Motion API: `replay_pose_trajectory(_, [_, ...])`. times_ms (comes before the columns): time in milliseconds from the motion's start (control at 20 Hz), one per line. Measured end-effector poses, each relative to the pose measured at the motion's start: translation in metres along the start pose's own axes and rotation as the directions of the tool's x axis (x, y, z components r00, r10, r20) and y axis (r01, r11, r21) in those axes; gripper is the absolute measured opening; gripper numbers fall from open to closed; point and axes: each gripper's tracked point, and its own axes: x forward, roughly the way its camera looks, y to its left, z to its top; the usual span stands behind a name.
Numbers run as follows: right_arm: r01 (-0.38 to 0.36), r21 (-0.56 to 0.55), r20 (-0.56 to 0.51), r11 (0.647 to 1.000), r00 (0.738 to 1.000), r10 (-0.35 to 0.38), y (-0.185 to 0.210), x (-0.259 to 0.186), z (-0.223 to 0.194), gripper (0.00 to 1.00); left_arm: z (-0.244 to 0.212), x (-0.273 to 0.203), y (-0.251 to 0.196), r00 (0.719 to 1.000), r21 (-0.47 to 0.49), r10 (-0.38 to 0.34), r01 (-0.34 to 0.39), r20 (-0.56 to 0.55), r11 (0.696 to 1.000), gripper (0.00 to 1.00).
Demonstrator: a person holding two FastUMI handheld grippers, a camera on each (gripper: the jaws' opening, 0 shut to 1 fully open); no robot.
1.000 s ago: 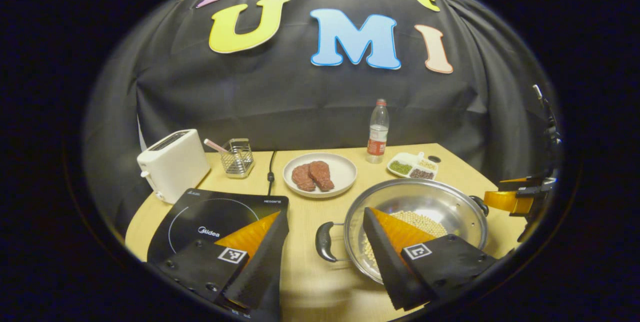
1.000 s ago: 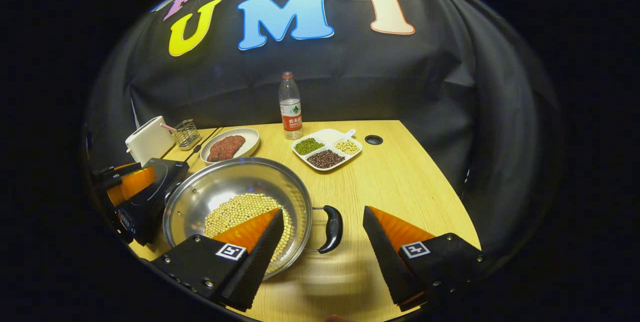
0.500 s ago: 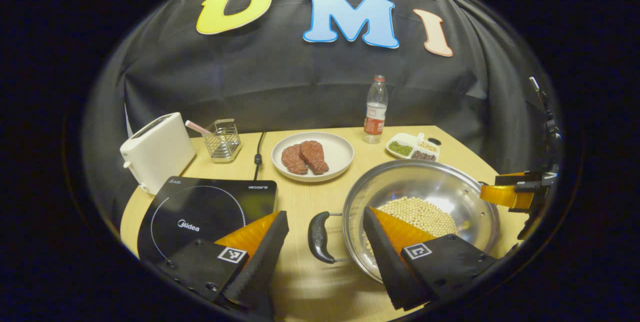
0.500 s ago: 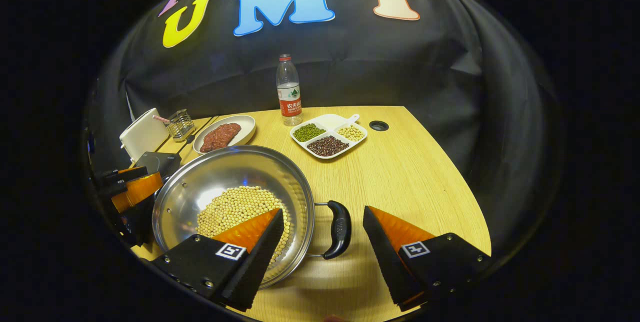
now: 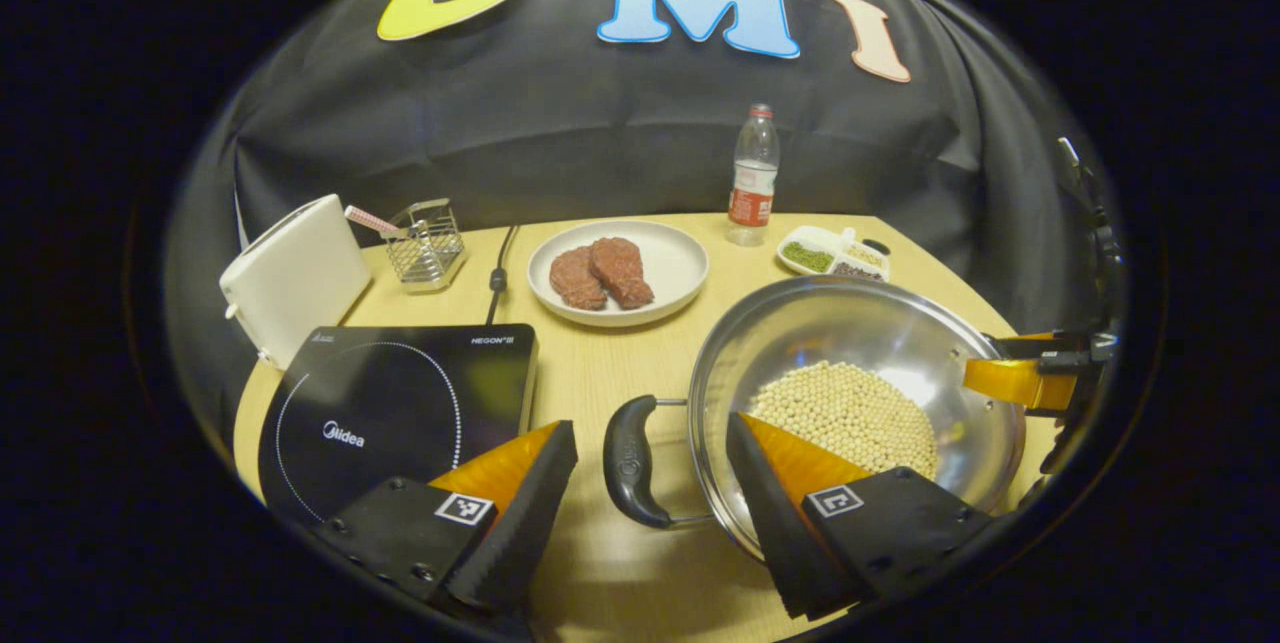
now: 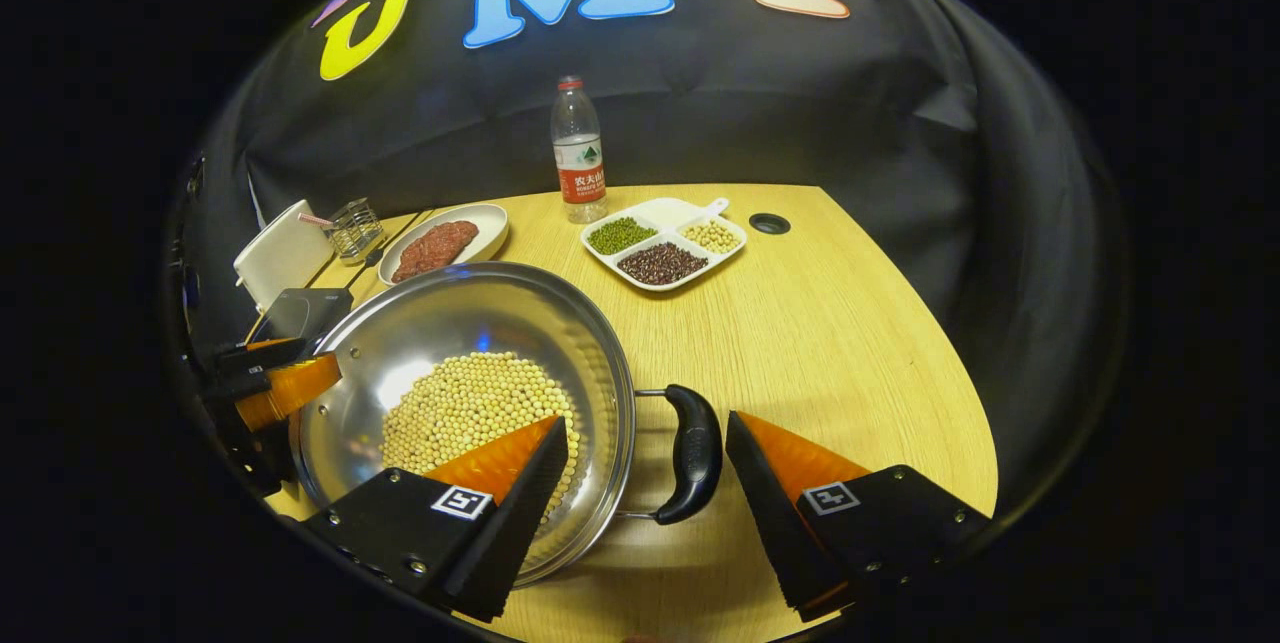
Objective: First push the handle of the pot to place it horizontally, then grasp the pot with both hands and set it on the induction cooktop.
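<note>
Wooden table (image 6: pixel 830 323): steel pot (image 5: pixel 850 403) of soybeans (image 6: pixel 470 408) is bracketed, handles straddled by left gripper (image 5: pixel 650 493) and right gripper (image 6: pixel 645 488), fingers wide. Grasping seems in hand; closing on both handles is called for next, then lifting left onto the induction cooktop (image 5: pixel 390 403).

You have the pot (image 5: pixel 850 393) at the counter's (image 6: pixel 830 323) front edge, cooktop (image 5: pixel 390 403) at its left. Behind them along the back edge: toaster (image 5: pixel 290 273), rack (image 5: pixel 425 243), plate (image 5: pixel 618 271), bottle (image 5: pixel 752 173), tray (image 6: pixel 662 243).
</note>
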Motion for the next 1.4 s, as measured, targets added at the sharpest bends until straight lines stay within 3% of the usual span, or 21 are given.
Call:
replay_pose_trajectory(100, [0.001,0.003,-0.012,1.000,1.000,-0.001,0.000,0.002,-0.002,0.98,0.000,0.001,0.001,1.000,-0.001,0.004,-0.004,-0.002,1.000,1.00])
replay_pose_trajectory(150, [0.013,-0.002,-0.013,1.000,1.000,-0.013,-0.002,0.004,-0.001,0.94,0.000,0.002,0.002,1.000,0.001,0.006,-0.006,-0.003,1.000,1.00])
replay_pose_trajectory(300, [0.046,-0.003,-0.017,0.999,0.999,-0.046,-0.010,0.005,-0.003,0.81,-0.003,0.004,0.004,1.000,0.001,0.010,-0.010,-0.015,1.000,0.87])
replay_pose_trajectory(350, [0.040,0.012,-0.020,0.999,0.999,-0.040,-0.010,0.008,-0.002,0.68,-0.003,0.004,0.004,1.000,-0.004,0.010,-0.010,-0.016,1.000,0.89])
replay_pose_trajectory(450, [0.038,0.028,-0.026,0.999,0.999,-0.037,-0.009,0.006,-0.003,0.65,-0.003,0.005,0.000,1.000,-0.013,-0.002,0.002,-0.014,1.000,0.90])
replay_pose_trajectory(550, [0.045,0.037,-0.028,0.998,0.999,-0.044,-0.009,0.006,-0.002,0.60,-0.003,0.006,-0.004,1.000,-0.012,-0.009,0.009,-0.016,1.000,0.78])
replay_pose_trajectory(600, [0.047,0.038,-0.025,0.998,0.999,-0.046,-0.009,0.006,-0.002,0.60,-0.003,0.007,-0.006,1.000,-0.011,-0.016,0.015,-0.019,1.000,0.79])
replay_pose_trajectory(700, [0.044,0.044,-0.030,0.998,0.999,-0.043,-0.008,0.006,-0.002,0.51,-0.003,0.007,-0.006,1.000,-0.008,-0.007,0.007,-0.024,1.000,0.66])
replay_pose_trajectory(750, [0.043,0.042,-0.034,0.998,0.999,-0.041,-0.008,0.006,-0.002,0.57,-0.003,0.007,-0.005,1.000,-0.016,-0.005,0.005,-0.022,1.000,0.70])
replay_pose_trajectory(850, [0.045,0.039,-0.034,0.998,0.998,-0.044,-0.009,0.005,-0.003,0.57,-0.002,0.007,-0.006,1.000,-0.031,-0.003,0.003,-0.021,1.000,0.63])
replay_pose_trajectory(900, [0.047,0.048,-0.028,0.998,0.999,-0.045,-0.008,0.005,-0.001,0.57,-0.003,0.006,-0.006,1.000,-0.030,-0.002,0.001,-0.023,1.000,0.66])
replay_pose_trajectory(950, [0.047,0.040,-0.030,0.998,0.998,-0.046,-0.008,0.006,-0.002,0.50,-0.003,0.007,-0.006,1.000,-0.026,0.000,-0.001,-0.024,1.000,0.65])
replay_pose_trajectory(1000, [0.045,0.036,-0.030,0.998,0.999,-0.044,-0.008,0.005,-0.003,0.51,-0.003,0.007,-0.006,1.000,-0.022,0.000,0.000,-0.027,1.000,0.60])
replay_pose_trajectory(1100, [0.041,0.042,-0.035,0.998,0.999,-0.040,-0.008,0.005,-0.003,0.50,-0.003,0.007,-0.006,1.000,-0.026,-0.002,0.001,-0.027,1.000,0.66])
replay_pose_trajectory(1400, [0.040,0.040,-0.029,0.998,0.999,-0.039,-0.008,0.006,-0.002,0.50,-0.003,0.006,-0.006,1.000,-0.026,0.002,-0.003,-0.026,1.000,0.67])
